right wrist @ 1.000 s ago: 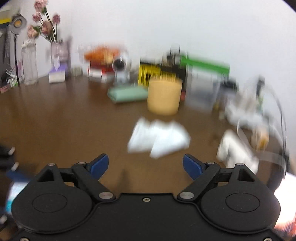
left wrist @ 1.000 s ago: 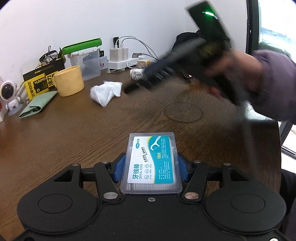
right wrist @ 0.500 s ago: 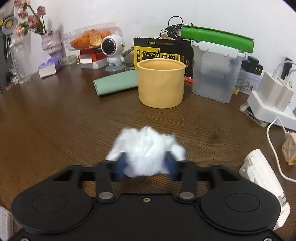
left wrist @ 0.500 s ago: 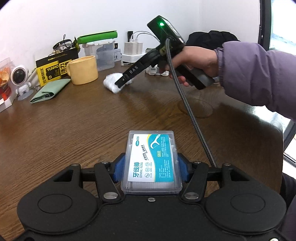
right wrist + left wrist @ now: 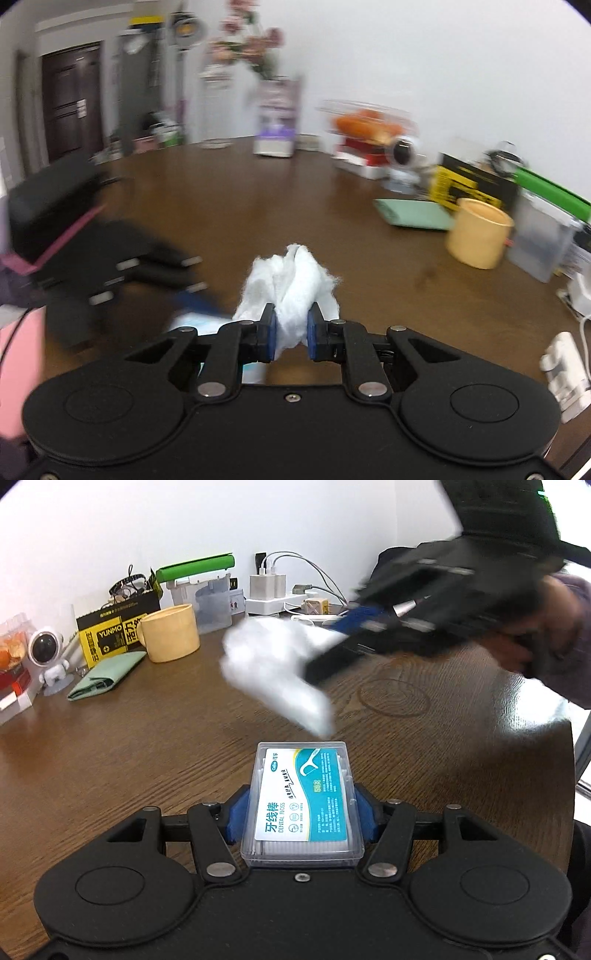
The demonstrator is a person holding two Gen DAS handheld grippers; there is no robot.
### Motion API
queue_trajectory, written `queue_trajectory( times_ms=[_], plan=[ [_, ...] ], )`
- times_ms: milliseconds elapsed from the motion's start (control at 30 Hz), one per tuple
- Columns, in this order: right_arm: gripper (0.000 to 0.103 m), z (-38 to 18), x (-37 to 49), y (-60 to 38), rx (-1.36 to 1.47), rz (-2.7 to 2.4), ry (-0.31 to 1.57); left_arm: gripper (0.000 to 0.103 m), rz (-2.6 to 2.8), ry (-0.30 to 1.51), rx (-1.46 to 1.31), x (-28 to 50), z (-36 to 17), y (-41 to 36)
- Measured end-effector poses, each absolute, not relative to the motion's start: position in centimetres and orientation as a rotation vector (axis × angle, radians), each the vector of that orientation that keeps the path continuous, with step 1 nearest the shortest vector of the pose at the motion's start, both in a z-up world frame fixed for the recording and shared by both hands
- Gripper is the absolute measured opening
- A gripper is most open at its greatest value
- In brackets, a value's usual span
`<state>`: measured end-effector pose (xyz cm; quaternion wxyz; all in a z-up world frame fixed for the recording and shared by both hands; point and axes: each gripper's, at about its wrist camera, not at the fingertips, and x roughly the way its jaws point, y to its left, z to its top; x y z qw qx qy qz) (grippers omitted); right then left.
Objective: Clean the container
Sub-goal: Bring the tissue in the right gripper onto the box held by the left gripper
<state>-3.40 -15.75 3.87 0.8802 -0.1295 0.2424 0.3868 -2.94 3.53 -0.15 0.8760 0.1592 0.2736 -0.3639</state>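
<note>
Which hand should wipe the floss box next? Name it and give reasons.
Right. The right gripper already pinches the white tissue, its jaws closing on it, near the floss box. The left gripper is occupied, clamping that box.

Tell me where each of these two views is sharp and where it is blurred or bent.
Left wrist view: the floss box in the left hand-held gripper is sharp; the tissue and right hand-held gripper smear with motion; fisheye curves the table. Right wrist view: the pinched tissue is crisp, everything behind, including the yellow cup, is streaked.
</note>
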Motion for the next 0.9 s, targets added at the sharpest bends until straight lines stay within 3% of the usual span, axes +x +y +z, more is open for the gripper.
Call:
queue_trajectory(
  times_ms=[667,900],
  plan=[
    [0.017,3.0,-4.7,-9.8,-0.371,0.952,0.595,0.057,-0.733,0.543,0.370,-3.6,0.0,3.0],
    [0.018,3.2,-2.4,-13.0,-0.360,0.792,0.643,0.057,-0.738,0.537,0.377,-3.9,0.0,3.1]
  ],
)
